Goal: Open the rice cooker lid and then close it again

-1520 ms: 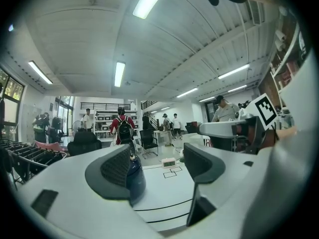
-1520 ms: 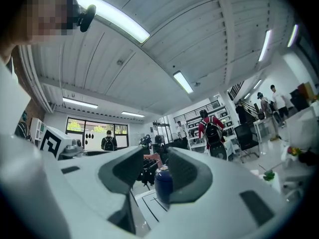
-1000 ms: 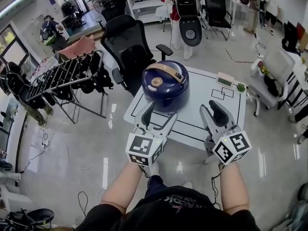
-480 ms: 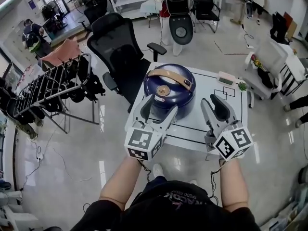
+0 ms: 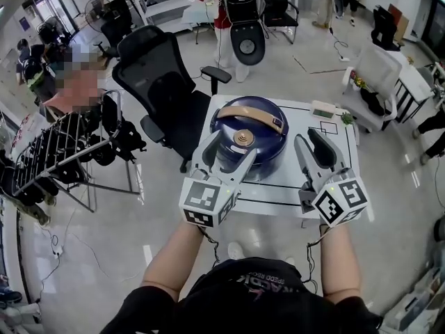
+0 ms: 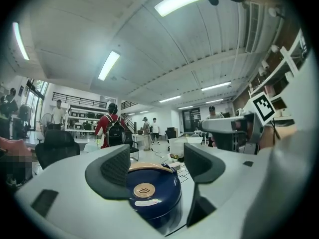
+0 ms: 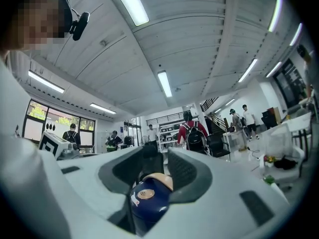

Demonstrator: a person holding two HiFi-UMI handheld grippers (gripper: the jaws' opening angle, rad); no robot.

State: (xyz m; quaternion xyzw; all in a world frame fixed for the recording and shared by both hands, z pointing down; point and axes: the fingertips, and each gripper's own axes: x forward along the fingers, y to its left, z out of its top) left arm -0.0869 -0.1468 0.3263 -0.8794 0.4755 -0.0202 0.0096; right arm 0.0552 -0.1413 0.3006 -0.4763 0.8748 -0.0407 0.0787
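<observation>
The dark blue rice cooker (image 5: 259, 139) with a tan handle stands on the white table (image 5: 281, 190), lid down. My left gripper (image 5: 233, 148) is open, its jaws spread in front of the cooker's near left side, touching nothing. In the left gripper view the cooker (image 6: 149, 195) shows low between the jaws of the left gripper (image 6: 157, 163). My right gripper (image 5: 314, 143) hovers to the right of the cooker with its jaws only a little apart and nothing between them. The right gripper view shows the cooker (image 7: 147, 199) through the narrow gap of the right gripper (image 7: 158, 161).
A black office chair (image 5: 163, 92) stands behind the table's left side. A metal rack (image 5: 66, 148) hung with dark items is at the left. A small white box (image 5: 323, 108) and a green sprig (image 5: 345, 119) lie at the table's far right corner. People stand farther back.
Both grippers have crept forward toward the cooker, and the left jaws now overlap its near side in the head view. The lid has stayed down.
</observation>
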